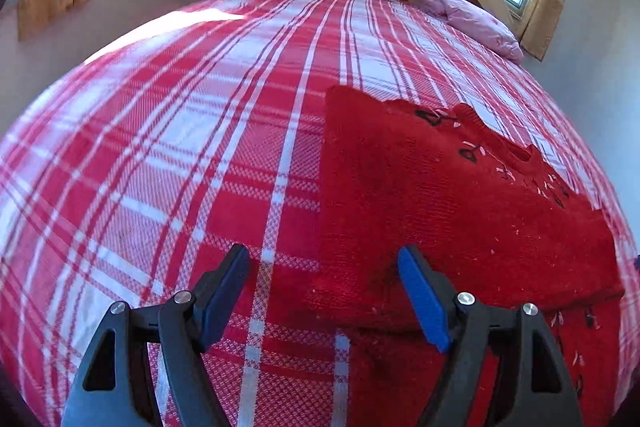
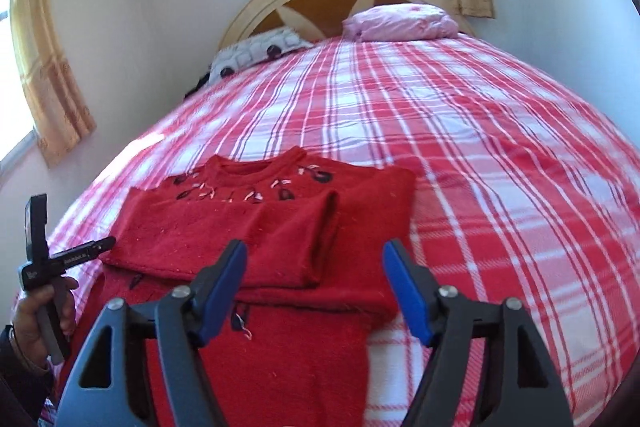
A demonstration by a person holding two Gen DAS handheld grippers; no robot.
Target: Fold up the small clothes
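- Red knit sweater (image 2: 256, 239) lies on the near left part of the plaid bedspread (image 2: 500, 187), collar toward the far end, both sleeves folded across its chest, lower body running toward us
- We hold the left gripper (image 1: 324, 291) and right gripper (image 2: 314, 287) with jaws apart, gripping nothing, both hovering over the near hem area
- Risk, as we judge it: lifting the hem unevenly drags the stacked sleeves off square; fuzzy knit may cling to a blue pad
- A pinch taken too deep could catch the bedspread with the knit
- Sweater's left edge sits close to the bed's left side; open plaid stretches right and far toward the pillows (image 2: 400, 21)
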